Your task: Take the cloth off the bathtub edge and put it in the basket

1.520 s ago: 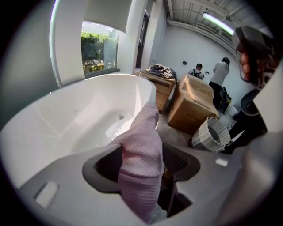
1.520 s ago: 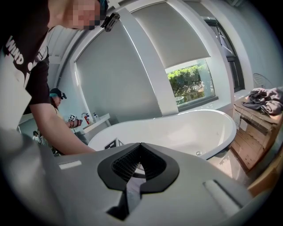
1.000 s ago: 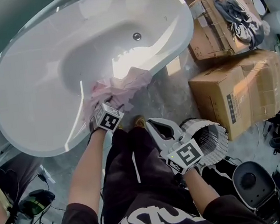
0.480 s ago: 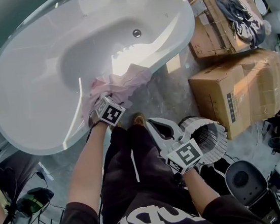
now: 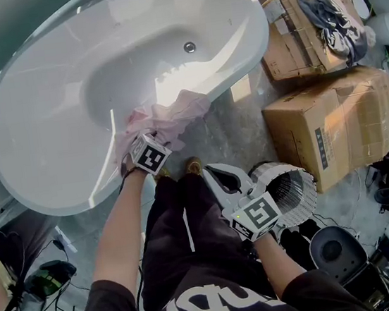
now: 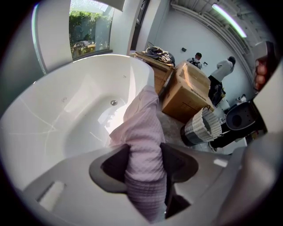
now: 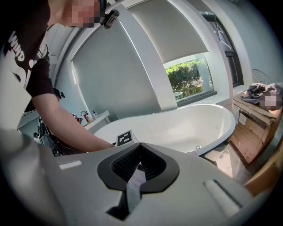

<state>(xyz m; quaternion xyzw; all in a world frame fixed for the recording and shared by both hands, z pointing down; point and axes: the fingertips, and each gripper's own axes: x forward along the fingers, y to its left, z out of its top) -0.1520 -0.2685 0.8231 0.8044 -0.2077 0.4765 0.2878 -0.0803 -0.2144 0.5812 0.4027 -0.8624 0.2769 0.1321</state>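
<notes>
A pink quilted cloth [image 5: 175, 114] lies draped over the near rim of the white bathtub [image 5: 44, 199]. My left gripper [image 5: 137, 136] points down onto it at the rim. In the left gripper view the cloth [image 6: 143, 132] fills the gap between the jaws of that gripper [image 6: 143, 161]. Those jaws have just been closing, and both pads now press on it. My right gripper [image 5: 207, 172] hangs shut and empty beside the person's legs, above the floor. Its pads [image 7: 139, 148] meet in the right gripper view. The woven basket [image 5: 291, 188] stands on the floor just right of it.
Two cardboard boxes [image 5: 333, 126] stand right of the tub, the far one [image 5: 293, 38] with dark clothes [image 5: 332, 15] on top. A dark round bin [image 5: 338, 249] sits near the basket. People [image 6: 223, 70] stand far off. The person's legs [image 5: 182, 224] are between tub and basket.
The left gripper has tipped slightly over the cloth at the tub rim. The cloth still lies on the rim. The right gripper has kept still.
</notes>
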